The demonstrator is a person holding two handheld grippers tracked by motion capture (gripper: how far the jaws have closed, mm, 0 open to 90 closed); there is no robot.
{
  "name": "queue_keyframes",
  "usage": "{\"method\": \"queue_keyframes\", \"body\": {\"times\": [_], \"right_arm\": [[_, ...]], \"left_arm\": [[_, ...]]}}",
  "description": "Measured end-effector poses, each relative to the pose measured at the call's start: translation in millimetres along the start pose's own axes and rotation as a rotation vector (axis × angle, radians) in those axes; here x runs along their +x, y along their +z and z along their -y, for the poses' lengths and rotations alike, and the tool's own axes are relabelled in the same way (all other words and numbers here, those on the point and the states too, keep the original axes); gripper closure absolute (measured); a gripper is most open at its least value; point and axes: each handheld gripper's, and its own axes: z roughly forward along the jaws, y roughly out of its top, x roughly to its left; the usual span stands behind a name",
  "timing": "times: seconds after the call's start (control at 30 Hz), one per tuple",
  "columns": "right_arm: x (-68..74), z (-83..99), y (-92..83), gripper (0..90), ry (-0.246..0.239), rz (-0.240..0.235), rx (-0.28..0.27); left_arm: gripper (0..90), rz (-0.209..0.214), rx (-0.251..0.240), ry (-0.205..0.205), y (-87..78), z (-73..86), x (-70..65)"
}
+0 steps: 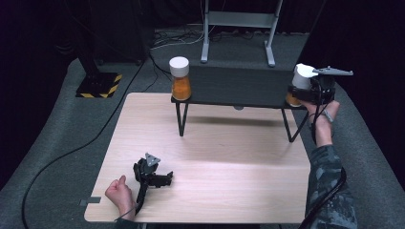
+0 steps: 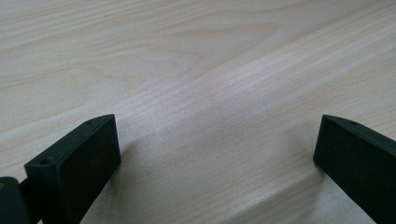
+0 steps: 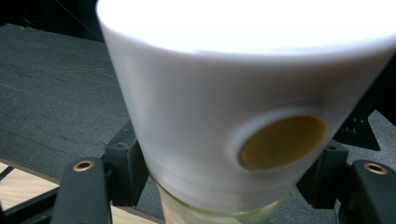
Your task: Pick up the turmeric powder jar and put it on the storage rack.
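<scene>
A black raised shelf [image 1: 239,86] stands on thin legs across the back of the wooden table [image 1: 215,157]. On its left end stands a jar of orange stuff with a white cap [image 1: 180,78]. At the shelf's right end my right gripper [image 1: 305,93] is shut on a second white-capped jar [image 1: 301,76], its jaws on the body just below the cap [image 3: 196,93]; I cannot tell whether the jar rests on the shelf. A round tan spot [image 3: 282,141] marks the cap's side. My left gripper [image 1: 157,176] lies on the table front left, jaws wide open over bare wood [image 2: 217,126].
Beyond the table, a stand base with yellow-black stripes [image 1: 98,85] sits on the grey floor at the left, and a metal frame [image 1: 239,28] stands behind the shelf. Cables run over the floor. The shelf's legs [image 1: 181,119] rise from the tabletop.
</scene>
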Motion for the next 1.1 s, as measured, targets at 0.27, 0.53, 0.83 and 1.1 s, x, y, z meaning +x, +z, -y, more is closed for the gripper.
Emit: {"method": "queue_keyframes", "body": {"times": [0.27, 0.53, 0.83, 1.1], "right_arm": [[-2.7, 5.3, 2.5, 29.2, 0.022, -0.006, -0.013], [-8.5, 11.3, -0.5, 5.7, 0.033, -0.038, 0.024], [-0.3, 89.6, -34.0, 0.0, 0.072, -0.037, -0.004], [18.2, 188.1, -40.8, 0.0, 0.082, -0.069, 0.035]], "left_arm": [[0.0, 0.0, 0.0, 0.0, 0.0, 0.0, 0.0], [0.0, 0.0, 0.001, 0.001, -0.1, -0.1, 0.0], [0.0, 0.0, 0.001, 0.001, 0.0, -0.1, 0.1], [0.0, 0.0, 0.001, 0.001, 0.0, -0.2, 0.1]]}}
